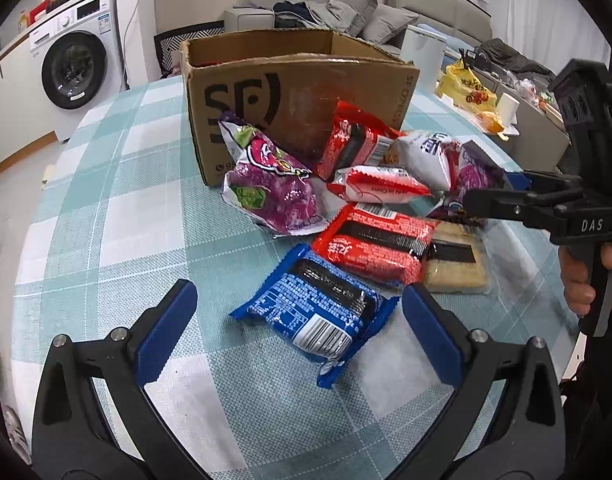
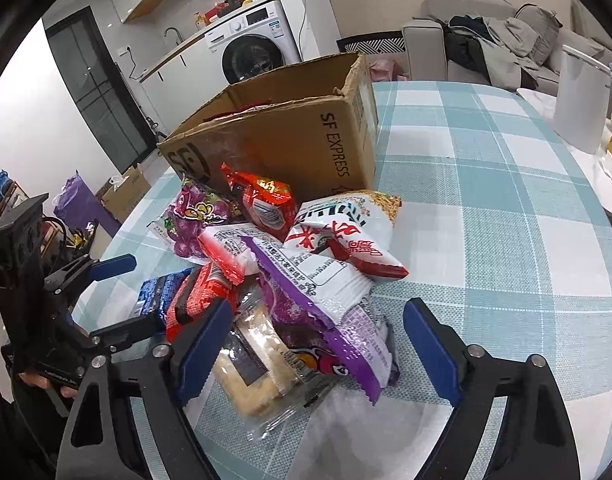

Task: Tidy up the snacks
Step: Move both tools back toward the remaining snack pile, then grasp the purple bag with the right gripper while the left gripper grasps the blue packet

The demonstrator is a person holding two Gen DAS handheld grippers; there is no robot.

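Both grippers' fingers gape, left over blue pack; I centre it lower-middle before squeezing.

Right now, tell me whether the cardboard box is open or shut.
Open. The cardboard box stands upright on the table with no flaps across its top, and its inner walls show from above.

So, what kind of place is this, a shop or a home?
Most likely a home, an open living area. A washing machine stands by a counter, a grey sofa carries pillows and clothes, and the snacks lie beside a cardboard box on a table with a checked cloth.
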